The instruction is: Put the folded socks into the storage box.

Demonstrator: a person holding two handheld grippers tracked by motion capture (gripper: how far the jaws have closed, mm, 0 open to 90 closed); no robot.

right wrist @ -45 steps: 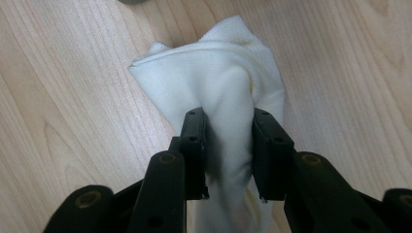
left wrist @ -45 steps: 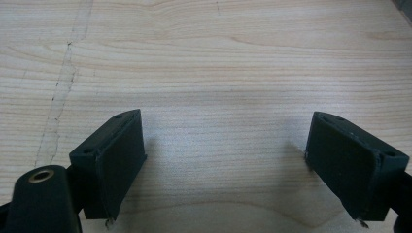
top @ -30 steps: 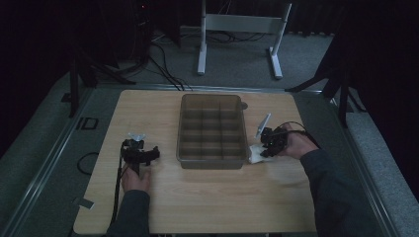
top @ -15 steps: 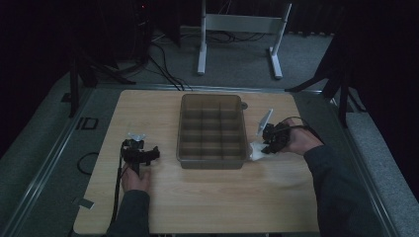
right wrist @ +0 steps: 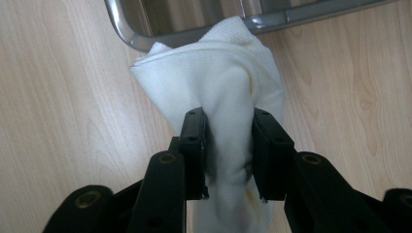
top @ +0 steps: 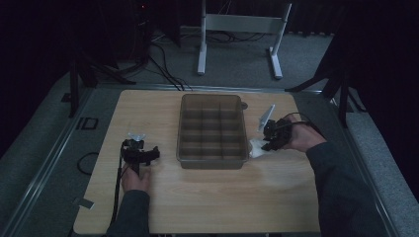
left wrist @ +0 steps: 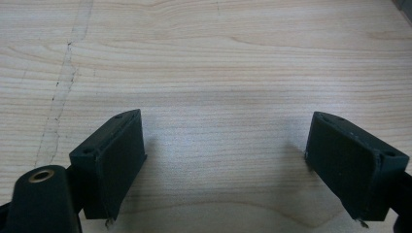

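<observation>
From the high view, the right tongs [top: 264, 144] sit just beside the near right corner of the grey divided tray [top: 212, 129], clamped on a white cloth [top: 257, 147] whose loose end hangs down toward the wooden surface [top: 197, 197]; gripping it near that corner looks like a way to have the cloth ready for the tray, perhaps for wiping it or laying it in. The tray stands in the middle of the surface, split into rows of small compartments, and as far as the dim light allows, every compartment looks bare. The left tongs [top: 141, 153] rest well apart from the tray on its left side, seemingly parked out of the way. In the left gripper view, the left tongs [left wrist: 226, 170] have their jaws standing wide apart with bare wood grain between them, holding nothing. In the right gripper view, the right tongs [right wrist: 228, 155] pinch the cloth [right wrist: 218, 82] between both pads, bunching it into a folded peak that rises past the jaws and overlaps the tray's rounded rim [right wrist: 126, 36]; whether the cloth touches the rim or merely hangs in front of it I cannot tell.
</observation>
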